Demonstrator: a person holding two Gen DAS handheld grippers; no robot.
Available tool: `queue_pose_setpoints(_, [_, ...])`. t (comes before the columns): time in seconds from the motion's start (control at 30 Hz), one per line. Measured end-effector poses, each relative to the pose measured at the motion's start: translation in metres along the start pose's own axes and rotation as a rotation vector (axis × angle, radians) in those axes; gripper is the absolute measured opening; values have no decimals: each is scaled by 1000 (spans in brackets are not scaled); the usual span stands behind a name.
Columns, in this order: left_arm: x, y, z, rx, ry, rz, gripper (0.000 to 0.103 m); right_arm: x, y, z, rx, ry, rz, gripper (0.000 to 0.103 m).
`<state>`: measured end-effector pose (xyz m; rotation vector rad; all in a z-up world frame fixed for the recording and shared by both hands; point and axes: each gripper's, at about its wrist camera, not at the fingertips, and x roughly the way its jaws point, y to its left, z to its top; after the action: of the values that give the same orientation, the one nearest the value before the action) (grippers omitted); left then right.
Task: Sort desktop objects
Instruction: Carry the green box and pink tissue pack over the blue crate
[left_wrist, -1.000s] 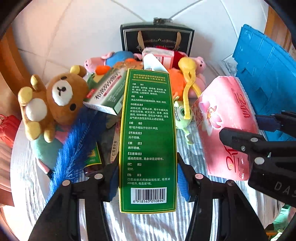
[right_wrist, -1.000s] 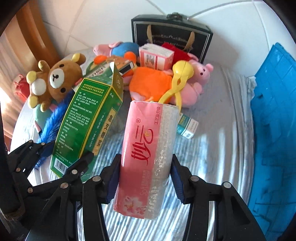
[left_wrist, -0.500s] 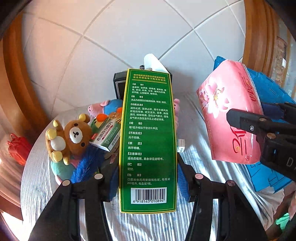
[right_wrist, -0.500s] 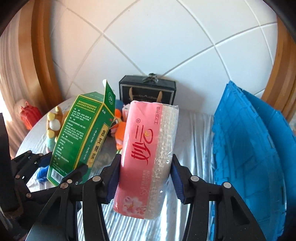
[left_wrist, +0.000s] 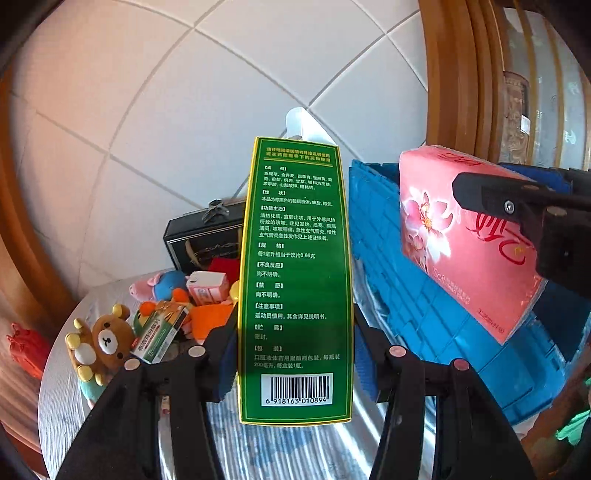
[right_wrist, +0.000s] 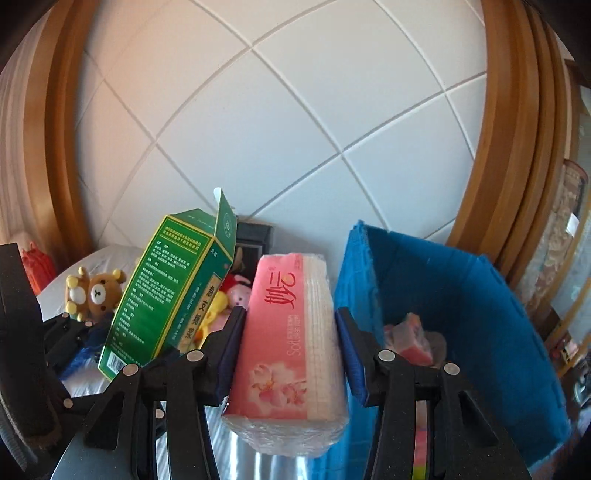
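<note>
The left gripper (left_wrist: 295, 354) clamps a tall green medicine box (left_wrist: 295, 280) (top flap open) upright above the table (left_wrist: 258, 450). The right gripper (right_wrist: 288, 350), jaws closing, pinches a pink tissue pack (right_wrist: 288, 332) just beside the blue bin (right_wrist: 461, 295).

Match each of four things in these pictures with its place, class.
Things:
1. green medicine box
2. pink tissue pack
3. brown teddy bear
4. blue crate

Places:
A. lying on the table among the toys
B. clamped in the right tongs
C. standing at the table's right side
D. clamped in the left tongs

Pairs: 1-D, 2-B, 3-A, 4-C
</note>
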<state>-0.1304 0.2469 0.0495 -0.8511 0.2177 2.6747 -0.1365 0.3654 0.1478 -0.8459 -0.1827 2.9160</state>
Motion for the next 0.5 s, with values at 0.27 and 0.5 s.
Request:
queue_pose_setpoints(0.27, [15,-87,67,65,-34,-35,52,-4,-112,28,33,-40,-53,46])
queue_pose_setpoints(0.5, [58,-163,120,116,62,-121,52,42,-214,42,94,42,-115,46])
